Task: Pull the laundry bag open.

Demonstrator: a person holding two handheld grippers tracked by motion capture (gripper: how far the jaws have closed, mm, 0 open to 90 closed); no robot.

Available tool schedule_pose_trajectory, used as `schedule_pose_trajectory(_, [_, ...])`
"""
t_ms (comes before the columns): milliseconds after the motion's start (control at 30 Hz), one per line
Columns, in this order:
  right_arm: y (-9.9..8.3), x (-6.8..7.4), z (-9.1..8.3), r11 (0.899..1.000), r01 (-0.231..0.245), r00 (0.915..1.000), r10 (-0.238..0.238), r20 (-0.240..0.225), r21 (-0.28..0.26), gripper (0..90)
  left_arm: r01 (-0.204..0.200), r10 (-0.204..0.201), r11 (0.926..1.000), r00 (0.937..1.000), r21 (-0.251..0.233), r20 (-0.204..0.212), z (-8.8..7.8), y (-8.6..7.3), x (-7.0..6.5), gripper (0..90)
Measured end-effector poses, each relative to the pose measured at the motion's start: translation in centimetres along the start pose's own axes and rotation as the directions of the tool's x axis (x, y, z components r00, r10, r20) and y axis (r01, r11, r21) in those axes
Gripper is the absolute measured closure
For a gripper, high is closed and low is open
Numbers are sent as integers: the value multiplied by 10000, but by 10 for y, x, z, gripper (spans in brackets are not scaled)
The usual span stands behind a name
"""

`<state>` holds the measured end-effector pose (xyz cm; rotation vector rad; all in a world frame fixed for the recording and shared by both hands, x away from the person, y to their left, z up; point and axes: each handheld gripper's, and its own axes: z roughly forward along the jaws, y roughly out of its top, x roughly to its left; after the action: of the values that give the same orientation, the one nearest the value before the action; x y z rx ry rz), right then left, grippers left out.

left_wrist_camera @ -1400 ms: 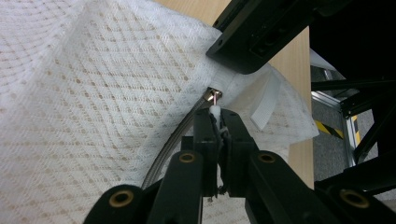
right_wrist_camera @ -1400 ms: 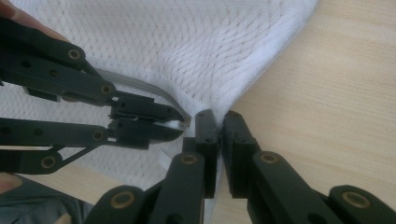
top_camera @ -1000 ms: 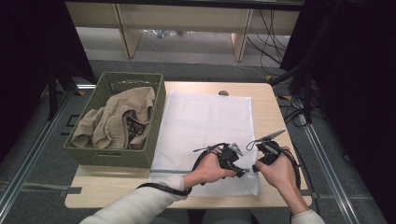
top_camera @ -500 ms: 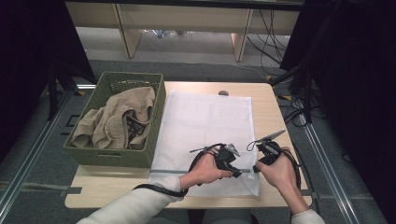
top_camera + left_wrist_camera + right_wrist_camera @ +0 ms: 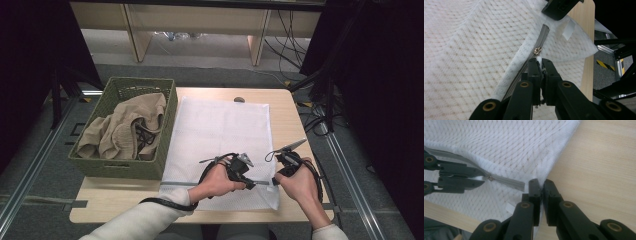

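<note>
Both forearms come in from the bottom in the high view, hands close together. Left hand [image 5: 216, 181] wraps around the left claw [image 5: 248, 184], sleeve in white, cable looping back under the wrist. Its jaws are clamped tight, tips pointing toward the right claw [image 5: 276, 181]. Right hand [image 5: 299, 182] grips that one just beside it, jaws pinched together too, the two claw tips almost facing each other.

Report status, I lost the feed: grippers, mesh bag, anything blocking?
Left gripper shut on zipper pull. Right gripper shut on mesh bag edge beside the zipper's end. Bag flat on table. Basket of clothes off left, nothing blocking.
</note>
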<state>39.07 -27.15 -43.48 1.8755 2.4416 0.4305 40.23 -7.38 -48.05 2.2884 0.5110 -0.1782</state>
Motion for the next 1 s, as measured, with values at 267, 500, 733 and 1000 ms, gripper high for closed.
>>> schedule_pose_trajectory(267, [0, 0, 1, 10000, 0, 10000, 0, -2, 33, 867, -117, 118, 9999, 9999, 121, -37, -2, -2, 2, 864])
schedule_pose_trajectory(500, [0, 3, -1, 9976, -636, 9980, 638, -46, 288, 867, 69, -69, 10000, 10000, 40, -21, -4, -3, 2, 864])
schedule_pose_trajectory(733, [-1, 2, 0, 9982, -575, 9983, 574, 86, 164, 867, 141, -141, 9999, 9999, 1, -57, -7, -5, 4, 864])
schedule_pose_trajectory(1000, [0, 0, 1, 9987, -436, 9990, 433, 123, 254, 868, 184, -183, 9998, 9997, 82, -156, -9, -7, 5, 864])
